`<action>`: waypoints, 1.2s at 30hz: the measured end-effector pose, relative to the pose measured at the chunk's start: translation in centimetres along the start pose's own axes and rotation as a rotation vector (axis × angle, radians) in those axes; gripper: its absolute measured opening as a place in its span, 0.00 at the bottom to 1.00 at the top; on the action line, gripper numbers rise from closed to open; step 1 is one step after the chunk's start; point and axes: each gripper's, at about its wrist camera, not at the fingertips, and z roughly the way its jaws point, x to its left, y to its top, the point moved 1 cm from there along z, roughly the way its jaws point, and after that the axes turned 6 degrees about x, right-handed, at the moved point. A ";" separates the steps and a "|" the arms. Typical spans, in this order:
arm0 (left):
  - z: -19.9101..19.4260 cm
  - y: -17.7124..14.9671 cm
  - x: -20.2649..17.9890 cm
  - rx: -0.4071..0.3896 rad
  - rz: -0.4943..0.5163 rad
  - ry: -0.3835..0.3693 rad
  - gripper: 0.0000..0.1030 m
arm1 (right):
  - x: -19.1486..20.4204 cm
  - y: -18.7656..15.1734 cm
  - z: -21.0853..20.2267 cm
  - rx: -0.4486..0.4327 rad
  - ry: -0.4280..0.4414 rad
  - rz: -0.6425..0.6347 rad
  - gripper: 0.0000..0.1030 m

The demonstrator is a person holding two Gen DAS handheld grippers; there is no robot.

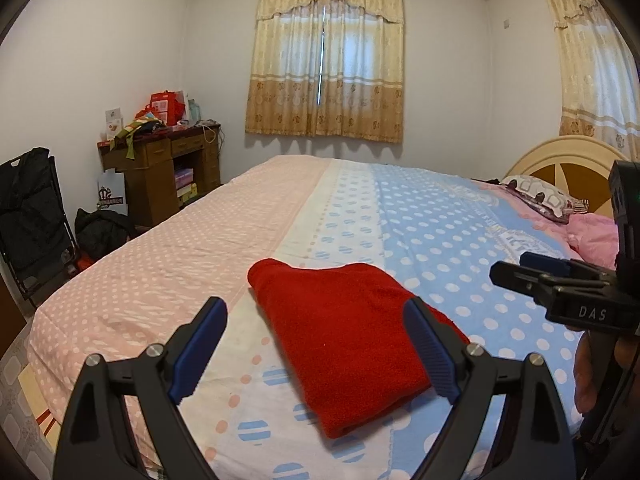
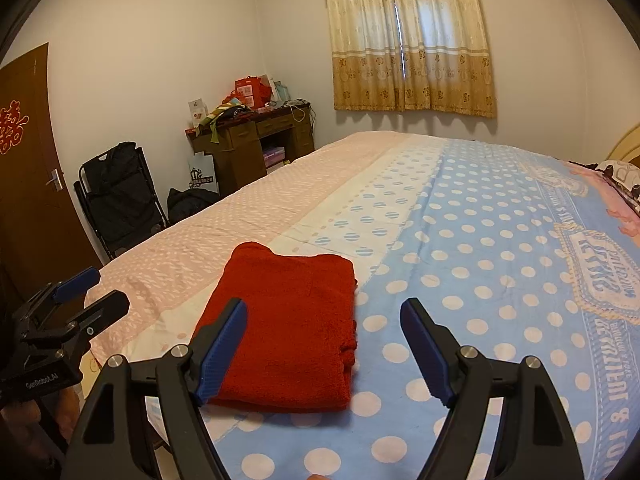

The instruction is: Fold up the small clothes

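Observation:
A red fleece garment [image 1: 344, 336] lies folded into a flat rectangle on the bed [image 1: 208, 240], near its front edge; the right wrist view also shows the garment [image 2: 292, 320]. My left gripper [image 1: 316, 320] hovers above and in front of it, open, nothing between its blue pads. My right gripper [image 2: 324, 320] is open too and held clear above the cloth's right part. Each gripper appears in the other's view: the right gripper [image 1: 532, 272] at the right edge, the left gripper [image 2: 92, 292] at the left edge.
The bed sheet [image 2: 480, 240] is pink, white and blue with dots. Pillows [image 1: 544, 200] and a headboard [image 1: 560, 160] lie at the far right. A cluttered wooden desk [image 1: 160, 160], a black folding chair [image 1: 28, 216] and bags stand left of the bed. A brown door [image 2: 24, 184] is at far left.

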 end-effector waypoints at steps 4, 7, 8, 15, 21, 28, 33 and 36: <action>0.1 -0.2 -0.1 0.002 -0.007 -0.001 0.89 | 0.3 -0.1 0.0 0.005 0.008 -0.004 0.77; 0.0 -0.4 0.0 0.001 -0.006 -0.003 0.89 | 0.7 -0.3 0.0 0.010 0.008 -0.008 0.77; 0.0 -0.4 -0.1 0.001 -0.006 -0.001 0.90 | 0.7 -0.4 0.0 0.010 0.009 -0.007 0.77; 0.0 -0.4 -0.1 0.002 -0.005 -0.003 0.90 | 0.8 -0.7 -0.2 0.006 0.008 0.000 0.78; -0.1 -0.4 -0.5 0.001 0.002 -0.002 0.90 | 0.7 -0.8 -0.2 0.005 0.012 0.000 0.78; -0.2 -0.5 -0.6 0.001 0.000 -0.003 0.90 | 1.1 -1.1 -0.3 0.004 0.014 0.001 0.78; -0.2 -0.5 -0.6 0.001 0.001 -0.002 0.90 | 1.4 -1.3 -0.2 0.008 0.015 0.009 0.78; -0.2 -0.5 -0.6 0.000 0.000 -0.001 0.90 | 1.4 -1.3 -0.2 0.006 0.013 0.007 0.78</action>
